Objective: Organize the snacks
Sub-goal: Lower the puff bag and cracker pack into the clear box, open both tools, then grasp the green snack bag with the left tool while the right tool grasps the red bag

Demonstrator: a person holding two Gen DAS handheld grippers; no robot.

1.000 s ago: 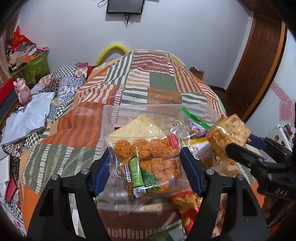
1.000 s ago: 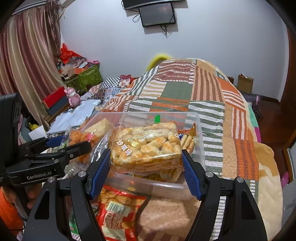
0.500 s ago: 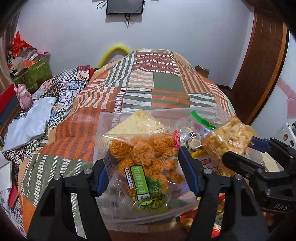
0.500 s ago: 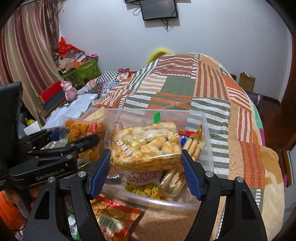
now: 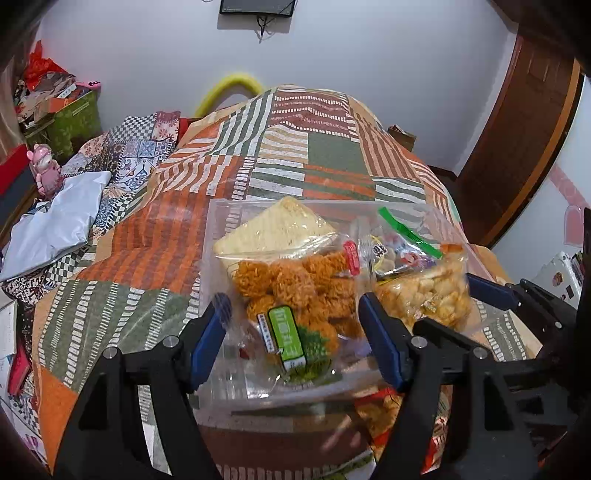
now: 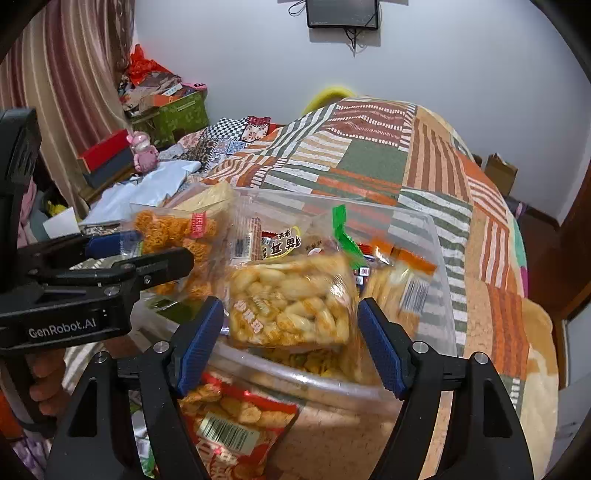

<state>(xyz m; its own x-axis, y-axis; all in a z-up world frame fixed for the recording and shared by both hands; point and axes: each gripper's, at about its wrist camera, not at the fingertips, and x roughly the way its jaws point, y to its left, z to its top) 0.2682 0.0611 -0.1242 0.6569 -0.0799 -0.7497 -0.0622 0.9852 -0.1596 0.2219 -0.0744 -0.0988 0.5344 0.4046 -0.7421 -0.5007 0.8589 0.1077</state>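
**Desk:** Left wrist view — what does the left gripper [image 5: 293, 323] carry?

**Photographer:** Its blue pads press both sides of a clear bag of orange fried-noodle clusters [image 5: 299, 288], green label facing the lens. The bag hangs over the clear plastic bin [image 5: 218, 221] resting on the patchwork quilt [image 5: 147, 258]. A pale yellow snack pack [image 5: 273, 229] lies at the bin's far side.

**Desk:** And the right gripper [image 6: 290, 341]?

**Photographer:** Clamped on a bag of golden puffed snacks [image 6: 291, 299], held above the bin's near rim, just beside the noodle bag. Beneath it sit several more packets, including one with an orange top and barcode [image 6: 402, 288]. A red chip bag [image 6: 232, 432] lies outside the bin, against its near wall.

**Desk:** Background?

**Photographer:** A wall-mounted screen [image 6: 343, 13] and a pink toy figure [image 6: 142, 151].
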